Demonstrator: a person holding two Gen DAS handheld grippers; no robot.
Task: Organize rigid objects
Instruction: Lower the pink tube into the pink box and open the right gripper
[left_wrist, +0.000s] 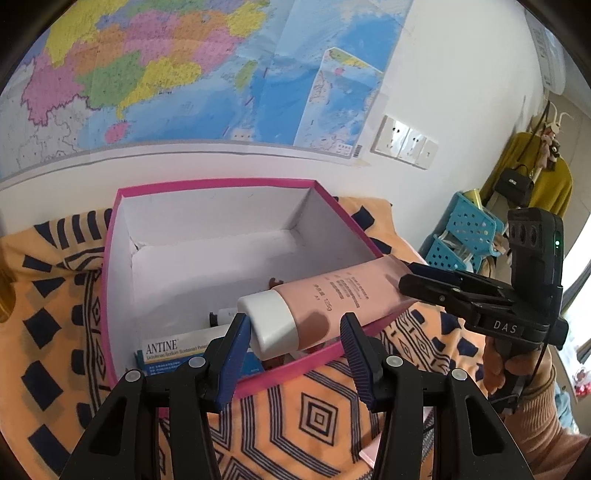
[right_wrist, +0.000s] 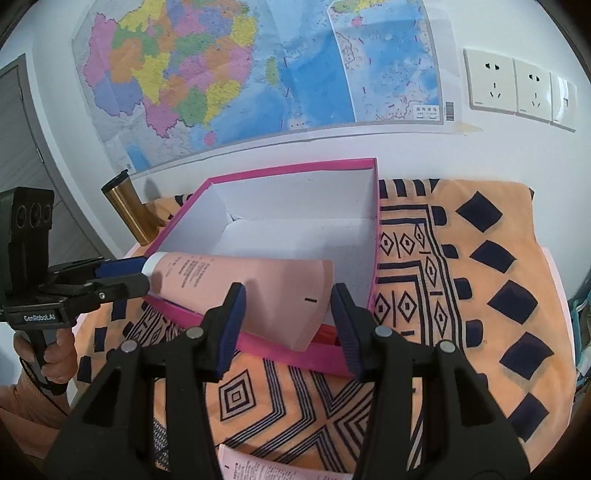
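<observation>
Held the tube (left_wrist: 325, 302) aslant over the near right corner of the box (left_wrist: 207, 182), cap end inside, flat crimped end out past the pink rim. Pinched that crimped end across its width with the right tongs (right_wrist: 288, 291), set narrow upon it. Kept the left tongs (left_wrist: 294, 319) spread wide about the white cap, with one pad against the cap and the other well clear. Bore no weight there, by the look of it.

Judged the step as laying the tube down inside the box. Called for swinging the crimped end inward over the rim, lowering the cap end first onto bare white floor beside the medicine packet (left_wrist: 166, 350), and loosening the right tongs only with the tube lying flat. Called also for keeping the left tongs wide, as a guide and not a clamp. Risked catching the rim and dragging the box across the patterned cloth (left_wrist: 314, 413).

Could not settle whether the tube also leaned on the rim, that contact lying hidden beneath it. Lost most of the packet behind the left tongs. Made out little of a small dark thing (left_wrist: 275, 282) on the box floor, or of something red under the tube. Saw only a corner of a printed leaflet (right_wrist: 258, 469) at the bottom edge, and nothing of the bench beneath the cloth.
</observation>
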